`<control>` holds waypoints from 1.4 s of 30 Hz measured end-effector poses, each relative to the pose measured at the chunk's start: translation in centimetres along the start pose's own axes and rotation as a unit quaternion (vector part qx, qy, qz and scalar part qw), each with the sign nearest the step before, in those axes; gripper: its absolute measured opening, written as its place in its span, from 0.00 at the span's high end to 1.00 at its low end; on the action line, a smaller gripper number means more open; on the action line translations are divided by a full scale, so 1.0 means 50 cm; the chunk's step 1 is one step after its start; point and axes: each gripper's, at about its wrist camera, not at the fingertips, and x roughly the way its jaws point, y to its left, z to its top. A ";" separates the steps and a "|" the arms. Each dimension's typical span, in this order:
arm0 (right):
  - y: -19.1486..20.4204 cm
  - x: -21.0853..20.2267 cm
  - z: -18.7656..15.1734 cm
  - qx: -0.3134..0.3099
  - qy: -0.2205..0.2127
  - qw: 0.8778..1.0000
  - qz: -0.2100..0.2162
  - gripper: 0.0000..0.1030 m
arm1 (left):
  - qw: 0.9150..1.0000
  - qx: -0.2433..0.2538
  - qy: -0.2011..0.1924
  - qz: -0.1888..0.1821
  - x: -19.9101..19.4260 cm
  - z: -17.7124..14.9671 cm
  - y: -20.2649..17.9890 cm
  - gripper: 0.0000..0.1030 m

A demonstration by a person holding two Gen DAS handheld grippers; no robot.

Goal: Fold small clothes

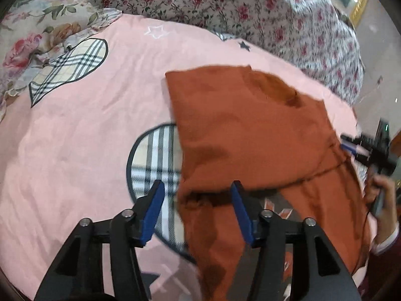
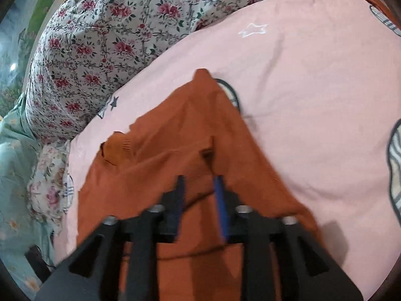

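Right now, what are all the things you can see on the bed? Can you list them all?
orange garment: one, rust orange, partly folded on the pink cover
pink cover: one, pink with stars and plaid patches, spread over the bed
floral quilt: one, white with red flowers, bunched behind the cover
flowered pillow: one, pale with big roses, far left corner
left gripper: black with blue pads, open over the garment's edge
right gripper: black, blue pads, open above the garment
hand: one, holding the right gripper
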 end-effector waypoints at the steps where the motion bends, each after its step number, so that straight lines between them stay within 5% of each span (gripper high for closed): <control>1: -0.005 0.003 0.000 -0.002 0.002 1.000 0.003 0.56 | 1.000 -0.006 0.001 0.003 0.008 0.011 0.002 0.46; 8: 0.027 0.075 0.006 -0.031 0.025 0.999 0.003 0.54 | 0.997 -0.065 0.032 0.008 0.101 0.057 0.028 0.45; 11: 0.052 0.071 0.013 -0.054 0.030 0.998 0.019 0.92 | 0.997 -0.066 0.028 0.015 0.105 0.064 0.024 0.45; 16: 0.075 -0.068 0.030 -0.069 -0.070 0.994 0.048 0.92 | 0.998 -0.059 0.032 0.020 0.120 0.067 0.010 0.45; 24: 0.017 -0.010 0.018 -0.063 -0.021 0.998 -0.013 0.93 | 0.998 -0.040 0.042 0.024 0.135 0.072 -0.014 0.45; 27: 0.034 -0.019 0.020 -0.082 -0.036 0.996 -0.029 0.93 | 0.998 -0.028 0.042 0.039 0.143 0.073 -0.023 0.44; 32: 0.001 0.043 0.006 -0.079 0.011 0.994 -0.079 0.93 | 0.996 0.002 0.044 0.074 0.149 0.065 -0.048 0.43; 39: -0.015 -0.063 -0.015 -0.045 -0.010 0.999 -0.025 0.83 | 0.997 0.005 0.056 0.054 0.092 0.006 -0.071 0.44; 40: -0.013 -0.082 -0.022 -0.050 -0.011 0.998 -0.019 0.78 | 0.997 0.006 0.058 0.050 0.080 -0.010 -0.076 0.44; 42: -0.012 -0.114 -0.040 -0.062 -0.007 0.998 -0.005 0.49 | 0.998 0.005 0.056 0.041 0.049 -0.050 -0.081 0.43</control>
